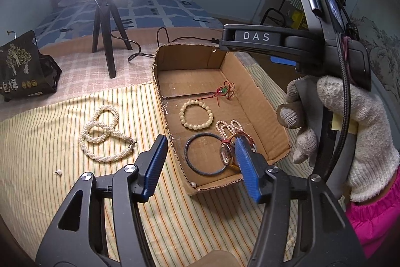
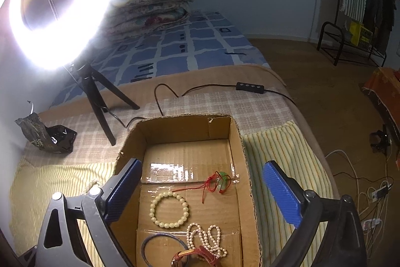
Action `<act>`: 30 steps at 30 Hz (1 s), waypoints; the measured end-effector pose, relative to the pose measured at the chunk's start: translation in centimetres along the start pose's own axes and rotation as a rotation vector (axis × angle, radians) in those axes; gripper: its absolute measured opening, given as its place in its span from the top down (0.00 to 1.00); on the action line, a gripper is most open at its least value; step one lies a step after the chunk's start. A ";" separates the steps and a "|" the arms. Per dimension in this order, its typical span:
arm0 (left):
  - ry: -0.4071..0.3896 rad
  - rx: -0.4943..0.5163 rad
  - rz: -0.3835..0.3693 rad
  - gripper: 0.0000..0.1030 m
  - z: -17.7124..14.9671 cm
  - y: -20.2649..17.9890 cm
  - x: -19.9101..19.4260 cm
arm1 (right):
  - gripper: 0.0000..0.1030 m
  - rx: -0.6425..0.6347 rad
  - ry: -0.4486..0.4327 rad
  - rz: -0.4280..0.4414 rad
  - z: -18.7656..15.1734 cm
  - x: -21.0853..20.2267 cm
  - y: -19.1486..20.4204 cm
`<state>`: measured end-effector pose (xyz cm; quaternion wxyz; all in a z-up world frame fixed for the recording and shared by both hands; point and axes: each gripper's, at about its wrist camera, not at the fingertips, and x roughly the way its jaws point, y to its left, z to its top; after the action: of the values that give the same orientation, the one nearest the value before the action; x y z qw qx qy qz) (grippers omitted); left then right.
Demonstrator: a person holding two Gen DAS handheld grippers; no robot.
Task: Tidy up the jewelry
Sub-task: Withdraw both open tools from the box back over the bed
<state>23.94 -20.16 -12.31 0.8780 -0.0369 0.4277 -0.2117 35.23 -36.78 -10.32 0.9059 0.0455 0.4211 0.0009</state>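
Note:
An open cardboard box [image 1: 252,91] [image 2: 240,142] sits on a striped cloth. Inside lie a cream bead bracelet [image 1: 196,115] [image 2: 168,209], a red cord with a green bead [image 1: 225,90] [image 2: 220,180], a small pearl strand [image 1: 228,126] [image 2: 205,237], a dark bangle [image 1: 206,154] [image 2: 162,245] and a red-strapped clear pendant [image 1: 226,152] [image 2: 195,255]. A thick pearl rope necklace [image 1: 105,134] lies on the cloth left of the box. My left gripper [image 1: 200,164] is open over the box's near corner. My right gripper [image 2: 200,187] is open above the box; its body [image 1: 325,49] shows in the left wrist view.
A ring light on a black tripod [image 1: 105,24] [image 2: 100,101] stands behind the box, its cable and switch [image 2: 250,86] trailing across the checked cloth. A dark snack bag [image 1: 22,66] [image 2: 45,134] is at the left. A loose pearl pin [image 1: 58,171] lies on the cloth.

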 end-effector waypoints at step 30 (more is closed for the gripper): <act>-0.055 -0.008 0.141 0.29 -1.7 9.4 -7.6 | 0.00 -0.151 -0.058 0.095 -1.4 -4.6 8.9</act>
<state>21.69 -8.32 -10.12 0.9020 -0.0160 0.4057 -0.1467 31.56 -27.99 -6.96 0.9175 -0.0030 0.3908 0.0745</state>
